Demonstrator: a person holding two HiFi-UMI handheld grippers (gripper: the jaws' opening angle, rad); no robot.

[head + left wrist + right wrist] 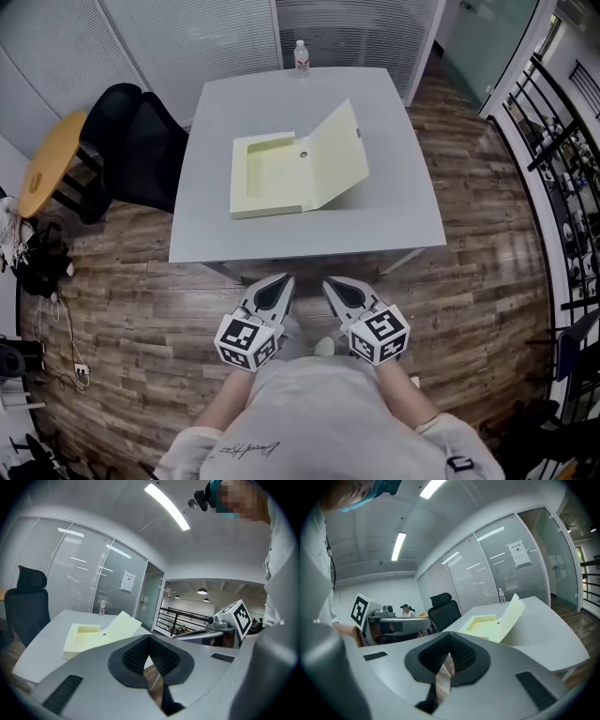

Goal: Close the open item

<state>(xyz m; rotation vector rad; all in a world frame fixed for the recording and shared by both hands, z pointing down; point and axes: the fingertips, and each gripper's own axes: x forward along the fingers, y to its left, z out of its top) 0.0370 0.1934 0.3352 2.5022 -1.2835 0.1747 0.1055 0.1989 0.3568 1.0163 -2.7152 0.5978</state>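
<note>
A: Where is the file box (272, 176) found, and how is it turned?

B: It is laid flat at the middle of the tabletop (394, 216), with the tray faced upward. The lid (333, 155) is seen half-raised along the tray's right side. Its free edge is pointed up and toward the tabletop's right edge, and the hinge line is run from the near edge toward the far edge.

A: Why are the grippers held low?

B: No reach is judged to be begun. The left gripper (281, 284) and right gripper (330, 284) are held off the tabletop's near edge, each with jaws pressed together on nothing.
</note>
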